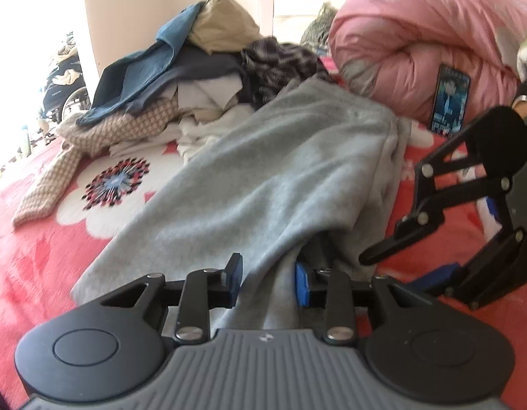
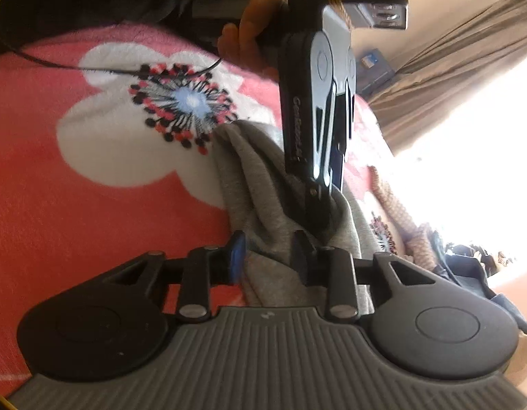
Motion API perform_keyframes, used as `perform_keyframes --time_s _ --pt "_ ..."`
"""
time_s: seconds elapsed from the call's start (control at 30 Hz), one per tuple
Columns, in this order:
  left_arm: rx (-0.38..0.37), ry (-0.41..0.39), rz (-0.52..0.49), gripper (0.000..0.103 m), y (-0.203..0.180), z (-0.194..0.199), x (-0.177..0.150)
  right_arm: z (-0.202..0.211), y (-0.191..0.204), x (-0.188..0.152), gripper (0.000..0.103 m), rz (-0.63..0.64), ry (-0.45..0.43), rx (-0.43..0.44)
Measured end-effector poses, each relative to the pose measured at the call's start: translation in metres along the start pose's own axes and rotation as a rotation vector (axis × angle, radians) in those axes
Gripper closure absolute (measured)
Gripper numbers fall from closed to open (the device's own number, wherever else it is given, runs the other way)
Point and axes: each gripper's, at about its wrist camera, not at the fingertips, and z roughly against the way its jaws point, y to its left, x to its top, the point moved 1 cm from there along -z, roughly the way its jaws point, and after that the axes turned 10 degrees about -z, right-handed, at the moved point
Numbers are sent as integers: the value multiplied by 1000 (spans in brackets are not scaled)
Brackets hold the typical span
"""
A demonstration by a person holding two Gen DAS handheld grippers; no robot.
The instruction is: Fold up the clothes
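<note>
Grey fleece garment [image 1: 263, 171] lies stretched on the bed, over the red blanket with white flowers [image 1: 41, 256]. Its near end is bunched between the fingers of both grippers. The left gripper [image 1: 268, 282] has this cloth between its blue pads, but the fingers stand narrow and apart, and I cannot tell if they press it. The right gripper [image 2: 272, 256] is just beside the garment's near end too, its fingers narrow with a grey fold between them. Behind the garment is a pile of clothes [image 1: 181, 78], and a rolled pink quilt [image 1: 424, 34] is near its far end.
</note>
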Motion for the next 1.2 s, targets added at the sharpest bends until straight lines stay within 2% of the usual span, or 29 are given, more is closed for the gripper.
perform_keyframes --time_s 0.07,0.13,0.17,0.23,0.37,0.5,0.67,0.77,0.9,1.03,1.2 --pt "3 -1 12 81 0 0 -2 -5 3 -3 73 20 20 -13" --pt "0 -16 24 88 1 2 -1 -10 2 -4 78 28 36 -15" --pt "1 -25 25 88 1 4 0 -9 -1 -3 91 18 41 -24" --pt "3 -37 30 89 0 6 0 -6 -9 -1 98 -2 30 -52" --pt "5 -60 53 90 0 9 3 -7 -17 5 100 -11 -4 -125" --pt "-4 -91 83 90 1 13 5 -19 -17 3 100 6 10 -147" --pt "-21 -101 62 90 -4 16 5 -38 -22 1 100 -22 36 -163" --pt "-32 -64 24 89 -10 14 3 -54 -19 -5 100 -1 75 -171" --pt "23 -1 -83 78 -29 5 -5 -70 -10 -15 100 60 105 -217" --pt "117 52 -221 79 -50 -2 -13 -54 -11 -14 98 83 105 -209" --pt "156 62 -258 84 -56 0 -18 -17 -1 -22 96 176 55 -184"
